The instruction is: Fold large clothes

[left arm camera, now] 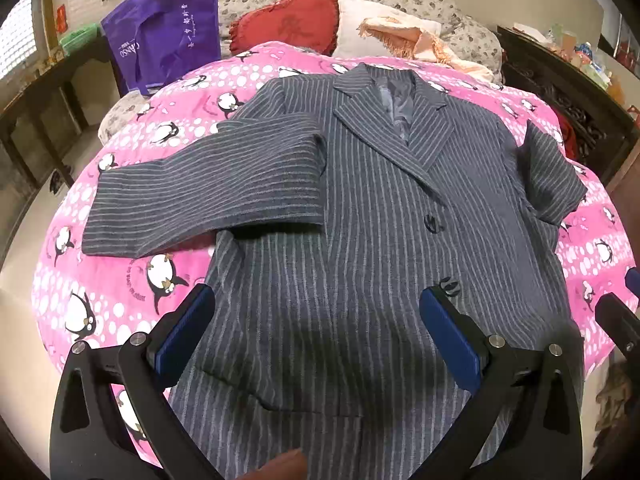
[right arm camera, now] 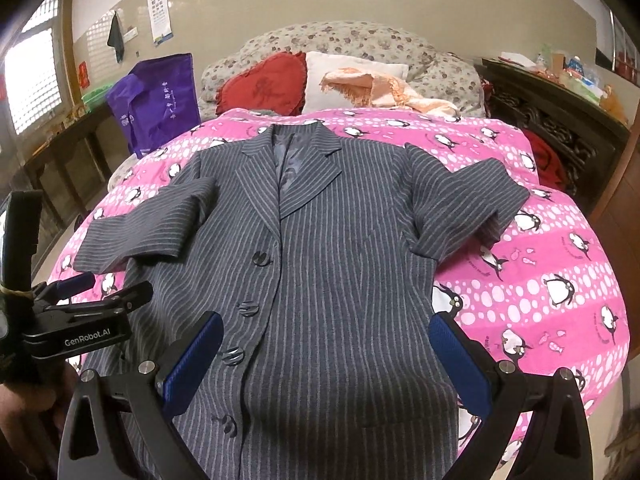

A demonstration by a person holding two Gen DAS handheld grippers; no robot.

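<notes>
1. Garment: a grey pinstriped jacket (left arm camera: 360,240) lies face up on a pink penguin-print quilt (left arm camera: 120,300), collar at 12 o'clock, hem at 6 o'clock, buttons fastened down the front.
2. Left-side sleeve (left arm camera: 208,188): folded across so it lies horizontally, cuff pointing to 9 o'clock, its inner end resting on the jacket chest.
3. Right-side sleeve (right arm camera: 460,204): bent at the elbow and lying toward 3 o'clock, partly on the quilt.
4. Left gripper (left arm camera: 316,328): jaws spread wide, holding nothing. It hovers above the lower jacket front; one blue pad (left arm camera: 188,324) sits over the jacket's 9 o'clock edge, the other is near a button (left arm camera: 450,286).
5. Right gripper (right arm camera: 326,360): jaws spread wide, holding nothing. It hovers above the lower half of the jacket, one pad near the button row, the other over the 3 o'clock edge.
6. In the right wrist view, the left gripper's body is visible at 9 o'clock.
7. Surroundings: a red cushion (left arm camera: 284,24), a white pillow (right arm camera: 348,76) and a peach shawl (left arm camera: 416,44) lie at 12 o'clock; a purple bag (left arm camera: 164,36) stands at 10 o'clock.
</notes>
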